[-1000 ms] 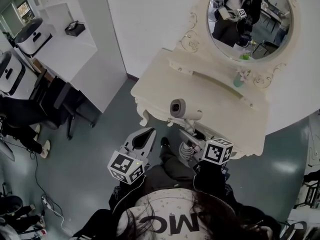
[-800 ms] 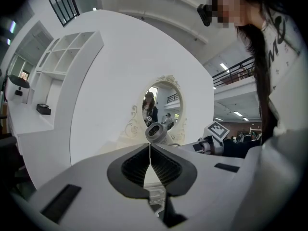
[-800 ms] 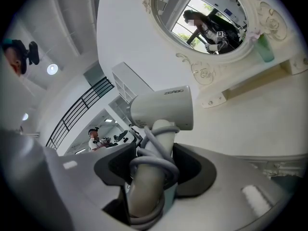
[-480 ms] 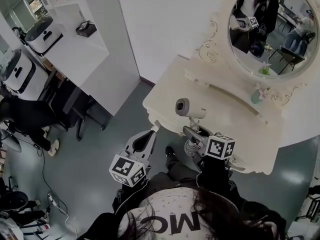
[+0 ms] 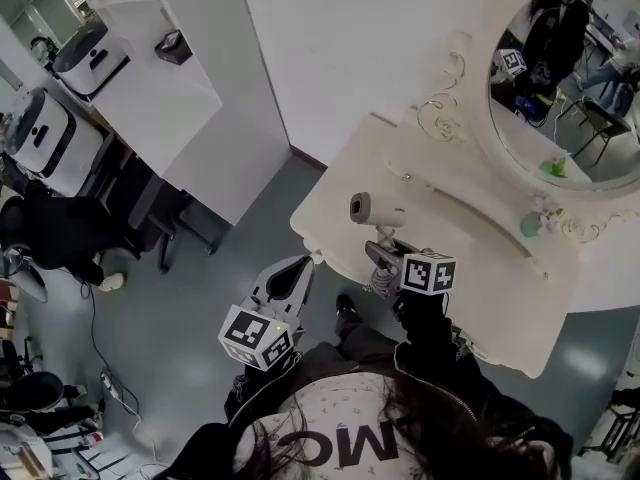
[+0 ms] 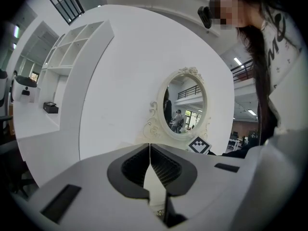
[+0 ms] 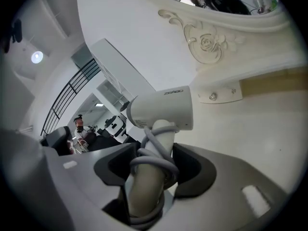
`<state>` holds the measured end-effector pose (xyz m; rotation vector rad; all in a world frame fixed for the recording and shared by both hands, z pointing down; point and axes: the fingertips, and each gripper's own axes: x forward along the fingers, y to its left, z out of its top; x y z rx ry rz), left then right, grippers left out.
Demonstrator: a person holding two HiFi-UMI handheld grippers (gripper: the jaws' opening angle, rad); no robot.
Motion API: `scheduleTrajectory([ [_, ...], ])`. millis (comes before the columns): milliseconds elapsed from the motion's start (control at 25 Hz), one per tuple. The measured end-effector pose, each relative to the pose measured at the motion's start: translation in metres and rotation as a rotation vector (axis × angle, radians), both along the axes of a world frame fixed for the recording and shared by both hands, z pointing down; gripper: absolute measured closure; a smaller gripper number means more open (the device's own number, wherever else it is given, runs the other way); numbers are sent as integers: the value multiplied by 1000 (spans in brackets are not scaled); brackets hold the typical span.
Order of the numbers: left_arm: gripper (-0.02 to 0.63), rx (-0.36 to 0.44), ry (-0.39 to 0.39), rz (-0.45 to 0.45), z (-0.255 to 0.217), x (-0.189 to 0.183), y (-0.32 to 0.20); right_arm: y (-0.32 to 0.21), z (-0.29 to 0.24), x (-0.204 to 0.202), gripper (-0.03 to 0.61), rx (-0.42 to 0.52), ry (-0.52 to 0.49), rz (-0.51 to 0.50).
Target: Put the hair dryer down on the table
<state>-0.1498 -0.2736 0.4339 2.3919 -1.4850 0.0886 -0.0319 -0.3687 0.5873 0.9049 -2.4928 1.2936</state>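
The pale grey hair dryer (image 5: pixel 372 209) stands upright over the front left part of the cream dressing table (image 5: pixel 480 268). Its cord is wound round the handle. My right gripper (image 5: pixel 385 258) is shut on that handle, with the marker cube behind it. In the right gripper view the dryer's barrel (image 7: pixel 161 109) points left above the jaws, and the wrapped handle (image 7: pixel 150 174) sits between the pads, above the table top (image 7: pixel 250 129). My left gripper (image 5: pixel 285 283) hangs over the floor left of the table, shut and empty; its jaws (image 6: pixel 150 148) meet in a line.
An oval mirror (image 5: pixel 570 78) in a carved frame rises at the table's back, with a small vase (image 5: pixel 530 224) beside it. A white counter (image 5: pixel 150 93) at the upper left carries a black box (image 5: pixel 173 45) and a white machine (image 5: pixel 90 56). A person in dark clothes (image 5: pixel 50 230) sits at the left.
My right gripper has carried the hair dryer from the table's front edge further in over the top and lower. The left gripper has moved forward alongside, still shut.
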Motion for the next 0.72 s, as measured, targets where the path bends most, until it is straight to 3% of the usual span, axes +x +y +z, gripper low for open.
scheduleTrajectory([
  [320, 627, -47, -40, -7, 8, -4, -29, -52, 56, -14, 331, -8, 160, -50],
  [720, 627, -106, -51, 33, 25, 6, -55, -101, 85, -30, 331, -19, 215, -32],
])
